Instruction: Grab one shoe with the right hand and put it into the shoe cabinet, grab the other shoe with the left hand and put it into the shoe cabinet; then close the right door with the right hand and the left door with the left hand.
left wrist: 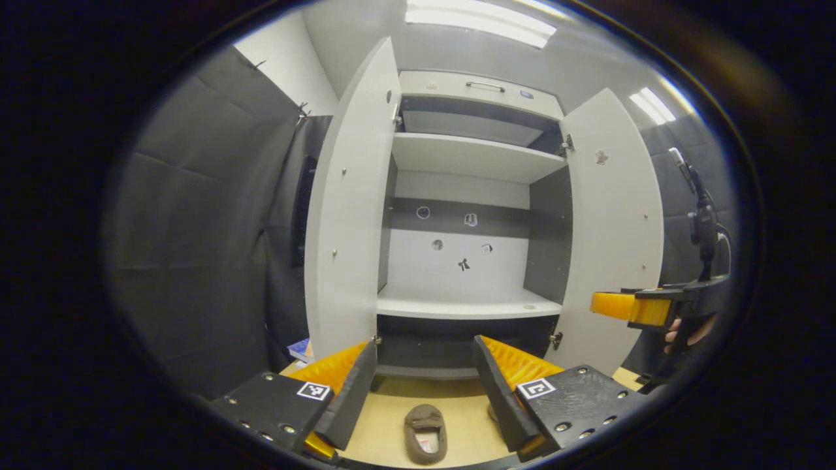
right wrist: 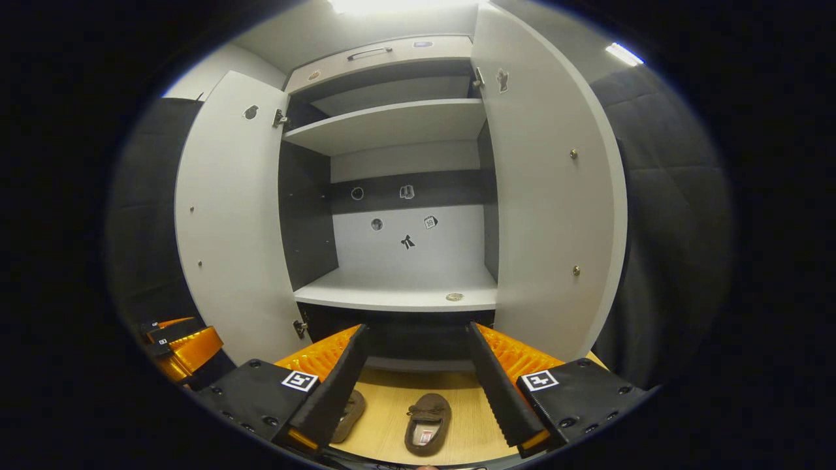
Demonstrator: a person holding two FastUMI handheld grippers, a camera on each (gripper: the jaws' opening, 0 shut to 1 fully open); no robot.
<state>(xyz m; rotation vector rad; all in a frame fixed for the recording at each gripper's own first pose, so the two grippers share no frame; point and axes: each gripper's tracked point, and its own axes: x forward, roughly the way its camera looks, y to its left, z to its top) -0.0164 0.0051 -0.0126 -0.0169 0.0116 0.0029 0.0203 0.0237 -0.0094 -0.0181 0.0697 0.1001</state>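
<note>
Two brown slippers lie on the wooden floor in front of the open white shoe cabinet [left wrist: 467, 303]. In the left gripper view one slipper [left wrist: 424, 434] sits between my open left gripper's [left wrist: 426, 344] fingers, low in the picture; the second slipper [left wrist: 491, 412] peeks from behind the right finger. In the right gripper view a slipper [right wrist: 428, 424] lies below my open right gripper [right wrist: 417, 328], and the other slipper [right wrist: 349, 408] is half hidden by the left finger. Both grippers hover above the floor, holding nothing. The cabinet's left door [left wrist: 349, 215] and right door [left wrist: 614, 228] stand wide open.
The right gripper [left wrist: 630, 307], held by a hand [left wrist: 686, 333], hangs beside the right door. The left gripper [right wrist: 183, 349] shows near the left door [right wrist: 228, 215]. A dark stand [left wrist: 702, 222] rises at far right. The middle shelf [right wrist: 398, 290] is bare apart from a small round disc [right wrist: 454, 297].
</note>
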